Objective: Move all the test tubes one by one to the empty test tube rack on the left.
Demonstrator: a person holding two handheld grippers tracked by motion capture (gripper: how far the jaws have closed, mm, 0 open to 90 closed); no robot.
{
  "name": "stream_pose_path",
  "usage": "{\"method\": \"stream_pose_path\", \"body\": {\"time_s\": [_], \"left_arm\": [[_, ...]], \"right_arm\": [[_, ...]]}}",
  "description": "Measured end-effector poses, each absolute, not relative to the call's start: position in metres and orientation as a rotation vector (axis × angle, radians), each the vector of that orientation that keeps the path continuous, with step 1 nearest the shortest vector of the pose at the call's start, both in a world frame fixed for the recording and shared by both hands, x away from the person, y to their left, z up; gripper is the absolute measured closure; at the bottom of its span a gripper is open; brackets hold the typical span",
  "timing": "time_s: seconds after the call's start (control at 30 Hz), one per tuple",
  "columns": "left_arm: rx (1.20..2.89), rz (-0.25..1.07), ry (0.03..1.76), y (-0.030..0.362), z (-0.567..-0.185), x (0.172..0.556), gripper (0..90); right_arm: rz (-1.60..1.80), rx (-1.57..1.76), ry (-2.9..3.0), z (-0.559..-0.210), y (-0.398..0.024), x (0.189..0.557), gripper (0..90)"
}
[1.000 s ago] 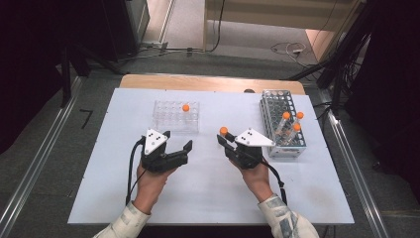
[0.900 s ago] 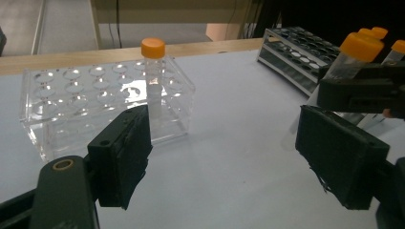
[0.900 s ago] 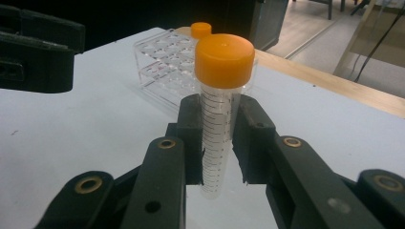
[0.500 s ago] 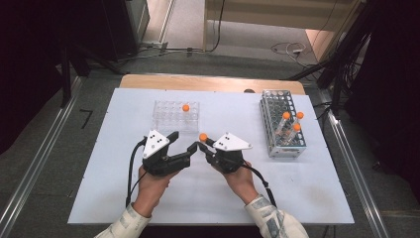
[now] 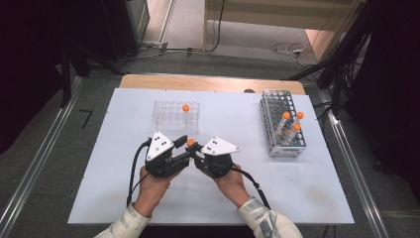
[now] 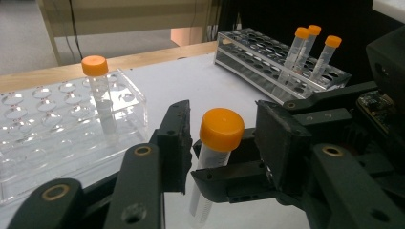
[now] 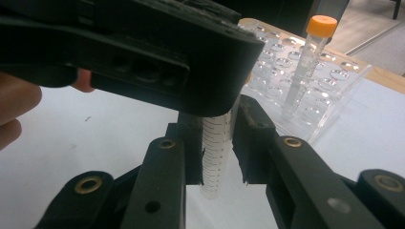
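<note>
Near the desk's (image 5: 124, 193) front-middle, both grippers meet over one orange-capped tube (image 6: 216, 148), held upright just above the white surface. Right gripper (image 7: 217, 143) pinches the tube's graduated body low down, fingers pressed onto it from both sides. Left gripper (image 6: 222, 138) has just been closing, with the same tube between its fingers at cap height; in the left gripper view a sliver of space shows between cap and each pad, so no firm contact yet. Judged a hand-over in progress, right to left.

Clear acrylic rack (image 5: 176, 116) stands toward the desk's far edge, left of centre, one capped tube (image 5: 185, 107) in it. Metal wire rack (image 5: 282, 130) near the right edge, three capped tubes (image 5: 291, 120) leaning in it. Both well apart from the grippers.

Risks from here:
- Left fingers land on the smooth, wider cap rather than the body; a squeeze there could slip off or tilt the tube.
- If the right gripper lets go before the left pads bear on the tube, it drops to the desk and may roll toward an edge.
- The two grippers' fingers sit very close, almost interleaved; a small twist of either hand could knock them together and lever the tube sideways.
- Both squeezing along different lines may bend or spin the thin plastic.
</note>
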State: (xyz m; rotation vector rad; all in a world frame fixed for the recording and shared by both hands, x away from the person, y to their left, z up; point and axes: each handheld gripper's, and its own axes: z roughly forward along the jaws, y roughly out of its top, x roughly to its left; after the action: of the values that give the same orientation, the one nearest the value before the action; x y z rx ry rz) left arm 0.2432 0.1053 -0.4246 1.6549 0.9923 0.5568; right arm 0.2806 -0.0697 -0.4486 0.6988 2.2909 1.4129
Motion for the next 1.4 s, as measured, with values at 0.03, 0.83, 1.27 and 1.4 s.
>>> {"method": "stream_pose_path", "body": {"time_s": [0.03, 0.83, 1.27, 1.4], "left_arm": [[1.657, 0.558, 0.990, 0.105, -0.425, 0.243, 59.0], [1.624, 0.597, 1.035, 0.113, -0.422, 0.256, 69.3], [1.540, 0.659, 1.151, 0.134, -0.406, 0.292, 69.3], [1.538, 0.679, 1.172, 0.136, -0.398, 0.303, 69.3]], "right_arm": [[1.414, 0.695, 2.291, -0.448, -0.070, 0.281, 72.2], [1.388, 0.770, 2.301, -0.439, -0.101, 0.280, 26.4], [1.329, 0.840, 2.284, -0.443, -0.148, 0.280, 24.0], [1.324, 0.851, 2.282, -0.444, -0.155, 0.280, 24.0]]}}
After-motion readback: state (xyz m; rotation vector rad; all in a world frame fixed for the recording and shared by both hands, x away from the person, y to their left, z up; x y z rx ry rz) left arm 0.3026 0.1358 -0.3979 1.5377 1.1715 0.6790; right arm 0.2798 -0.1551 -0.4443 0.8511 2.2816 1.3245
